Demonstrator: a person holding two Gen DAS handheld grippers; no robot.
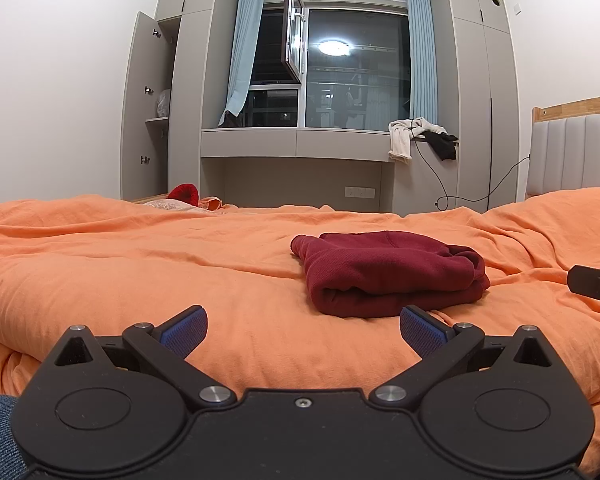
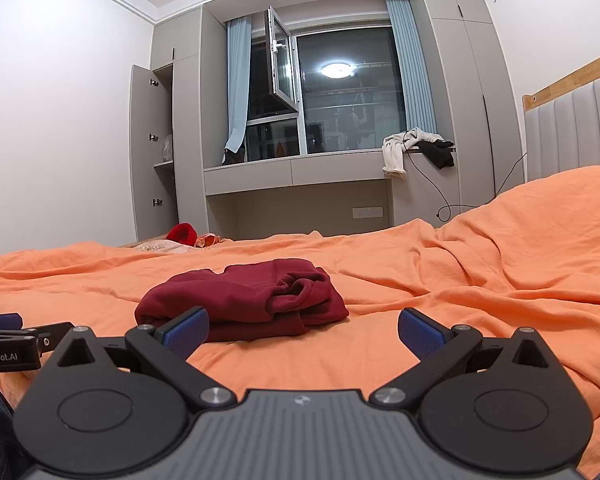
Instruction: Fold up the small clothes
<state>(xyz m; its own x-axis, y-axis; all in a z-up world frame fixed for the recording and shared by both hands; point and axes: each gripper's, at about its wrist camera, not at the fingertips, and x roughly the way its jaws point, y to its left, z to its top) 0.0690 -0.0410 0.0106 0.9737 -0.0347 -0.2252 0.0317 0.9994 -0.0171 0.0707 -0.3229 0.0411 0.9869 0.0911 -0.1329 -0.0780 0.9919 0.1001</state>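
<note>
A dark red garment [image 1: 388,272] lies folded in a compact bundle on the orange bedspread [image 1: 140,272]. It also shows in the right wrist view [image 2: 244,300]. My left gripper [image 1: 303,330] is open and empty, low over the bed, just short of the bundle and to its left. My right gripper [image 2: 303,330] is open and empty, just short of the bundle and to its right; its left finger [image 2: 186,330] overlaps the bundle's near edge in view. Each gripper's body shows at the edge of the other's view [image 1: 596,284] [image 2: 8,344].
The orange bedspread [image 2: 480,280] is rumpled, rising to the right by a padded headboard [image 1: 572,152]. A red item [image 1: 185,193] lies at the far bed edge. Beyond are a window ledge with clothes [image 1: 420,136], a cable [image 1: 440,184] and an open wardrobe door [image 1: 144,108].
</note>
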